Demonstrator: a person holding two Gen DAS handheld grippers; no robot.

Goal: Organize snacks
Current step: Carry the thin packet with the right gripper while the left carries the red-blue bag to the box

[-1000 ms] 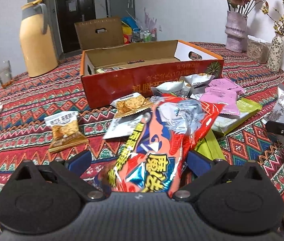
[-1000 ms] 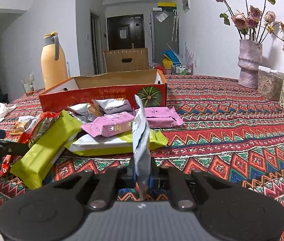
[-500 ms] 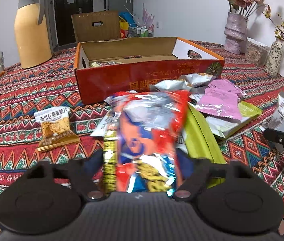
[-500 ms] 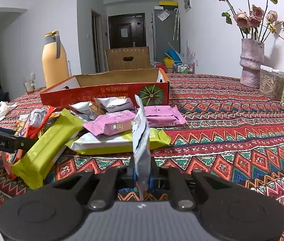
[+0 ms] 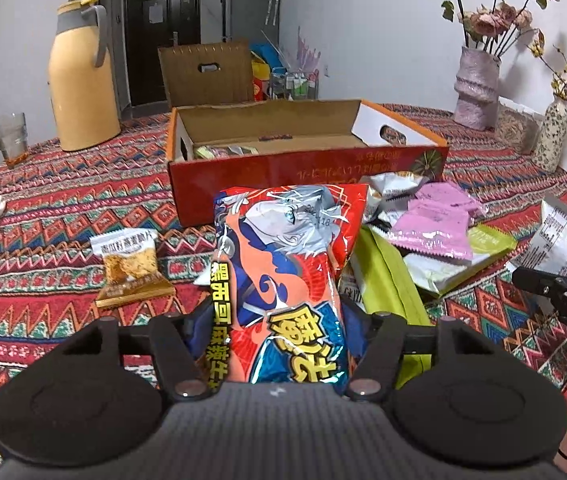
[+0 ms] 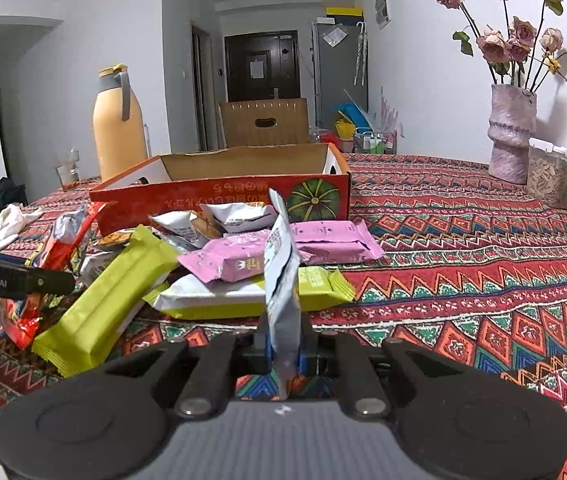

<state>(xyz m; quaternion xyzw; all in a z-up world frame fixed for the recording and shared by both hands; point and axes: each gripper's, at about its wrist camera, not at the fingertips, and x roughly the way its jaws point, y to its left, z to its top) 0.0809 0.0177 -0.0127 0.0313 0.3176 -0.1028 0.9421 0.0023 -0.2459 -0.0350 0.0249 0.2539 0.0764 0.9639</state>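
Left claw (image 5: 275, 328) just closed, now grasping red snack bag (image 5: 283, 272), lifted upright before red box (image 5: 307, 176) mid-table; earlier it lay flat. Right claw (image 6: 285, 344) unchanged, clenched on grey packet (image 6: 281, 280).

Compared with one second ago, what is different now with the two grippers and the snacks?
The left gripper has just been closing its jaws on the big red and blue snack bag, which lay tilted between open fingers and now stands straight, lifted toward the red box. The right gripper stays shut on the thin white packet, unmoved. The pink packets and green bars lie as before.
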